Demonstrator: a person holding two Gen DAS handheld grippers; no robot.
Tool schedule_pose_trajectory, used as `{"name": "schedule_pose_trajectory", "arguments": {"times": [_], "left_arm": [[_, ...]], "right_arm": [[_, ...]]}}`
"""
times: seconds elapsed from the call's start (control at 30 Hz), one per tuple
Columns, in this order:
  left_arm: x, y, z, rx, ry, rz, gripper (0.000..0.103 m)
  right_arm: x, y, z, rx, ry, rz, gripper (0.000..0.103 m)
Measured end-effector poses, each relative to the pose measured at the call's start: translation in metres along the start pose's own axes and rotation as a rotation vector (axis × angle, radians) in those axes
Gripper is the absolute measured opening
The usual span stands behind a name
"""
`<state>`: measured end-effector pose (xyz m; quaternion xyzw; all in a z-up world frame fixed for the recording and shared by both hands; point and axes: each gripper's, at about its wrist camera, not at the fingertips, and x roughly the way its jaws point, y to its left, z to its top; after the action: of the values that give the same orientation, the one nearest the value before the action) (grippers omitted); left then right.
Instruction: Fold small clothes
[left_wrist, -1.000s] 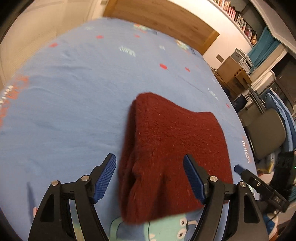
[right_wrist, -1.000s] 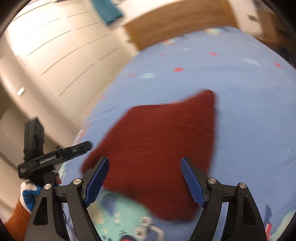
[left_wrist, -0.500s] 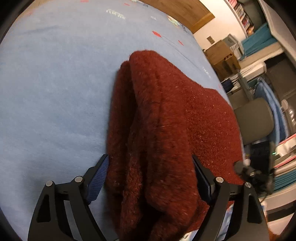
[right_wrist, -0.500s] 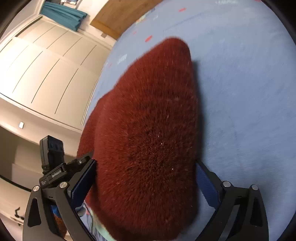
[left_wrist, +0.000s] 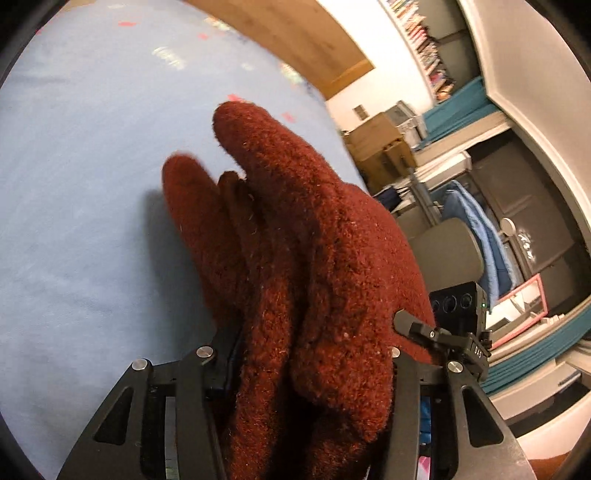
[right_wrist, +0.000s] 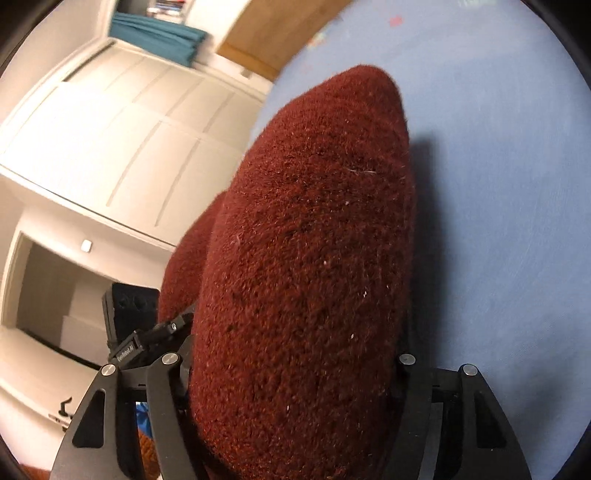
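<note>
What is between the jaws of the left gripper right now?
A bunched fold of the dark red fleece garment fills the gap in the left gripper, whose jaws are closing on it. The left wrist view shows this.

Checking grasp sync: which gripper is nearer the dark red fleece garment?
Neither: both reach it. The left gripper has the bunched dark red fleece garment between its closing fingers; the right gripper straddles another thick fold, also closing.

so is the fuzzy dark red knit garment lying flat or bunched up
Bunched up: the fuzzy dark red knit garment stands in thick doubled folds between both grippers' closing jaws, rising off the light blue bedsheet.
</note>
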<state>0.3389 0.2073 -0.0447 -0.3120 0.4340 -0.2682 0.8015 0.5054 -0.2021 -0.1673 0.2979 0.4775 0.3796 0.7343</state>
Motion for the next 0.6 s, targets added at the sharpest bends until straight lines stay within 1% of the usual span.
{"name": "schedule_pose_trajectory", "arguments": {"times": [0.1, 0.2, 0.23, 0.3, 0.33, 0.4, 0.43, 0.47, 0.5, 0.53, 0.6], "left_arm": [[0.014, -0.023, 0.003, 0.022, -0.016, -0.029, 0.042], [0.038, -0.039, 0.000, 0.041, -0.008, -0.021, 0.042], [0.046, -0.039, -0.002, 0.040, -0.004, -0.006, 0.042], [0.057, -0.036, -0.008, 0.031, 0.010, 0.032, 0.042], [0.067, -0.027, -0.012, 0.014, 0.033, 0.070, 0.042], [0.079, -0.013, -0.021, -0.011, 0.075, 0.127, 0.043], [0.082, -0.004, -0.027, -0.022, 0.090, 0.153, 0.045], [0.079, 0.001, -0.033, -0.031, 0.091, 0.150, 0.048], [0.075, 0.006, -0.036, -0.050, 0.084, 0.134, 0.050], [0.072, 0.009, -0.037, -0.067, 0.079, 0.125, 0.052], [0.067, 0.013, -0.038, -0.081, 0.075, 0.125, 0.055]], "right_arm": [[-0.035, 0.007, 0.012, -0.045, -0.026, 0.006, 0.069], [-0.061, 0.002, 0.022, -0.073, -0.035, -0.009, 0.069], [-0.065, -0.001, 0.023, -0.075, -0.032, -0.010, 0.070], [-0.061, -0.009, 0.033, -0.065, -0.020, -0.031, 0.071], [-0.057, -0.017, 0.034, -0.059, -0.002, -0.049, 0.073], [-0.042, -0.030, 0.030, -0.047, 0.043, -0.118, 0.077], [-0.035, -0.039, 0.027, -0.037, 0.073, -0.160, 0.080], [-0.028, -0.047, 0.022, -0.032, 0.102, -0.183, 0.082], [-0.027, -0.053, 0.017, -0.025, 0.104, -0.176, 0.083], [-0.030, -0.055, 0.013, -0.019, 0.088, -0.151, 0.083], [-0.035, -0.051, 0.009, -0.036, 0.076, -0.143, 0.084]]}}
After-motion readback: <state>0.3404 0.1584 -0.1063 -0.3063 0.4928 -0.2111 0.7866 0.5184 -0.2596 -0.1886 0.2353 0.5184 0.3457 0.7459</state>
